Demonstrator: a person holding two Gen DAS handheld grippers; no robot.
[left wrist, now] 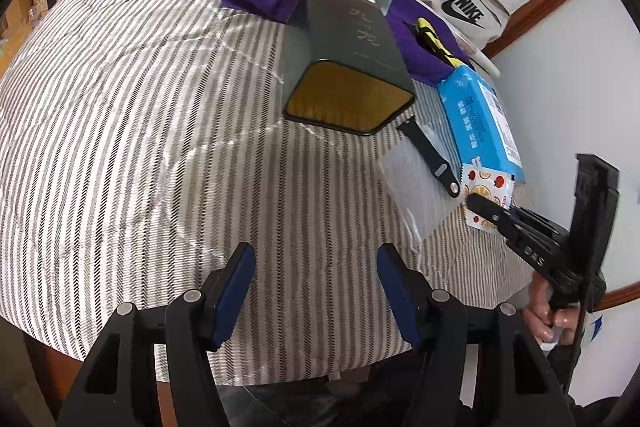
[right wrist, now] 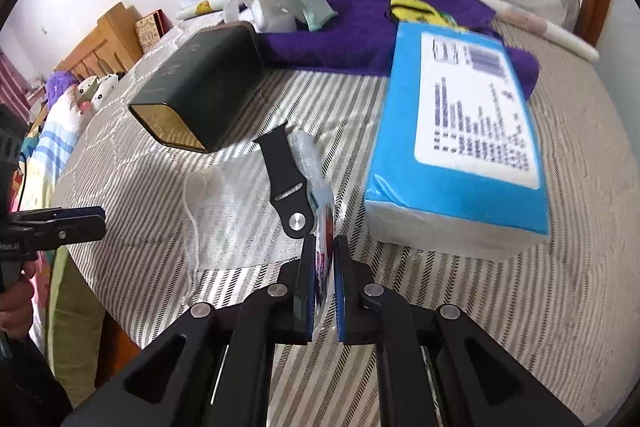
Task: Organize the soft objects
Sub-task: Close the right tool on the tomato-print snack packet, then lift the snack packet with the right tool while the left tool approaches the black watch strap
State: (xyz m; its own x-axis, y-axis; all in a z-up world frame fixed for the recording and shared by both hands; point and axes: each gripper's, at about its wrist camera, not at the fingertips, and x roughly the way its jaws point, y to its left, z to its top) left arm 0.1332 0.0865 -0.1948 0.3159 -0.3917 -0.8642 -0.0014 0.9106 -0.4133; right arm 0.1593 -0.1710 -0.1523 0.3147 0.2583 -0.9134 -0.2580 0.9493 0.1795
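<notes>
Right wrist view has the right gripper [right wrist: 323, 251] pinched on a thin printed sachet [right wrist: 325, 223], edge-on just left of the blue tissue pack [right wrist: 460, 147], probably to lift it clear; left gripper [left wrist: 316, 291] hovers wide open, holding nothing

Left tool [left wrist: 314, 297] hangs over the striped bed [left wrist: 140, 147], jaws apart, nothing between them. Right tool [left wrist: 486, 205] looks like it's pinching the fruit-print packet [left wrist: 484, 183] beside the blue tissue pack [left wrist: 480, 115], though that's partly hidden.
</notes>
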